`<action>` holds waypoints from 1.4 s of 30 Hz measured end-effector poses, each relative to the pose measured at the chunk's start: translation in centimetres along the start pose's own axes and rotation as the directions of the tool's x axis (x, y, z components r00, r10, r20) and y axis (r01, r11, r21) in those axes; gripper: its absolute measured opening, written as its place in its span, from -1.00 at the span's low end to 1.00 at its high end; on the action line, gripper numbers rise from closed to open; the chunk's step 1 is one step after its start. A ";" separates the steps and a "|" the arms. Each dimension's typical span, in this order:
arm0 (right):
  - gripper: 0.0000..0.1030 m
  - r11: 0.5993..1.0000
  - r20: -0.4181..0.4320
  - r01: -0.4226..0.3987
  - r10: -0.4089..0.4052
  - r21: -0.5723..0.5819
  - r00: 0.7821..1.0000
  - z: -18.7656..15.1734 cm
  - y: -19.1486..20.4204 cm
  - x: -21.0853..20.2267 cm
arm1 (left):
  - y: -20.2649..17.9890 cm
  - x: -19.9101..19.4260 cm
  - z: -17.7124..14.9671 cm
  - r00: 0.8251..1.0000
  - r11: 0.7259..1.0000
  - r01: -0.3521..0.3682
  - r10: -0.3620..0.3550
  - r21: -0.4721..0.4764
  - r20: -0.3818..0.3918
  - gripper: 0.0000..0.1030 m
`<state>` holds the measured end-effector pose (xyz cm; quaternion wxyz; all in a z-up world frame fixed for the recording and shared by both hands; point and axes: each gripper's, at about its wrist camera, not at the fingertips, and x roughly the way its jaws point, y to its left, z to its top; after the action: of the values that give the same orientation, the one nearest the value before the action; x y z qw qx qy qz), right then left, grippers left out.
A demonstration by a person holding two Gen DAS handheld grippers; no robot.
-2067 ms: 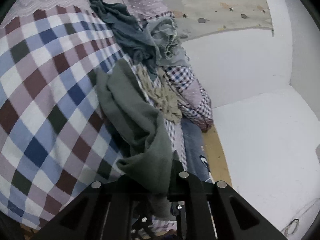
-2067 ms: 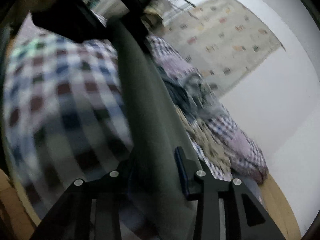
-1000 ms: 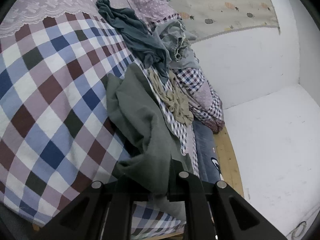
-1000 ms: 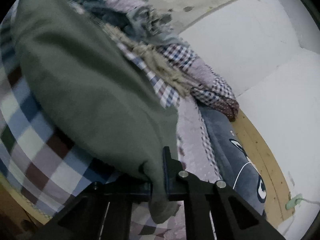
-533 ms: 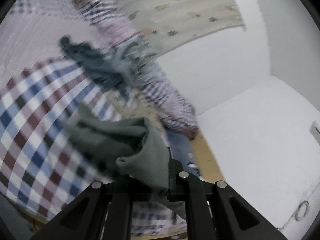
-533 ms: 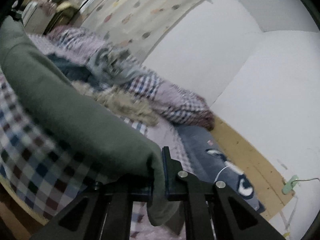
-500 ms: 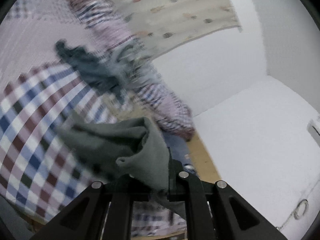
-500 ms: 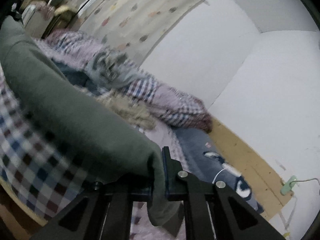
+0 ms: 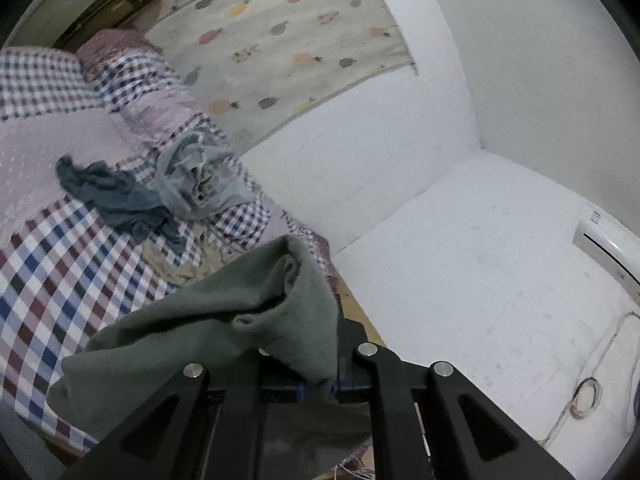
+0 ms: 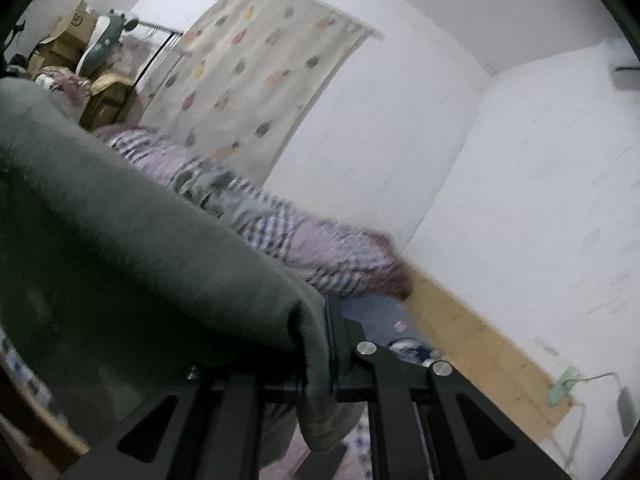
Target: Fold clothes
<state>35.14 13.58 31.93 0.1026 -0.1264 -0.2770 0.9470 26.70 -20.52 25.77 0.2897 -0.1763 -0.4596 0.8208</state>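
A grey-green garment [image 9: 224, 320] hangs lifted above the checked bedspread [image 9: 52, 264]. My left gripper [image 9: 318, 376] is shut on one bunched edge of it, low in the left wrist view. In the right wrist view the same garment [image 10: 120, 248] fills the left half, and my right gripper [image 10: 316, 376] is shut on another edge, cloth draping down past the jaws. Further back on the bed lie a dark teal garment [image 9: 116, 196], a light grey-blue garment [image 9: 196, 180] and a beige one [image 9: 188, 268], partly hidden by the lifted cloth.
A rolled plaid quilt [image 9: 160, 92] runs along the bed's far side by the white wall [image 9: 400, 160]. A fruit-print curtain [image 9: 280, 40] hangs behind. Wooden floor [image 10: 480, 344], a blue cartoon cloth [image 10: 384, 320], stacked boxes [image 10: 68, 36] and a wall air conditioner [image 9: 604, 248] are around.
Both grippers have risen and tilted upward, lifting the grey-green garment off the bedspread. More wall and curtain now show, and the garment hangs between the two grips.
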 end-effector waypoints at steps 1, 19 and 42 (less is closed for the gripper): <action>-0.86 1.000 -0.032 -0.028 0.028 -0.010 0.999 -0.3 0.4 0.7 | 0.6 0.3 -0.1 1.000 1.000 -0.015 0.014 -0.017 -0.011 -0.85; -0.85 0.971 -0.277 -0.176 0.127 -0.160 0.953 -0.3 6.7 26.1 | 11.9 16.9 5.8 0.938 0.941 -0.337 0.332 -0.037 -0.102 -0.85; 0.49 0.800 -0.380 -0.270 0.515 0.536 0.769 -8.2 1.1 37.3 | 23.3 24.3 8.8 0.849 0.856 -0.516 0.510 -0.008 -0.139 0.53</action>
<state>2.13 26.60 17.85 -0.0083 -0.4002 0.0215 0.9161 -4.22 -20.33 9.84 0.0857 -0.3530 -0.3941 0.8443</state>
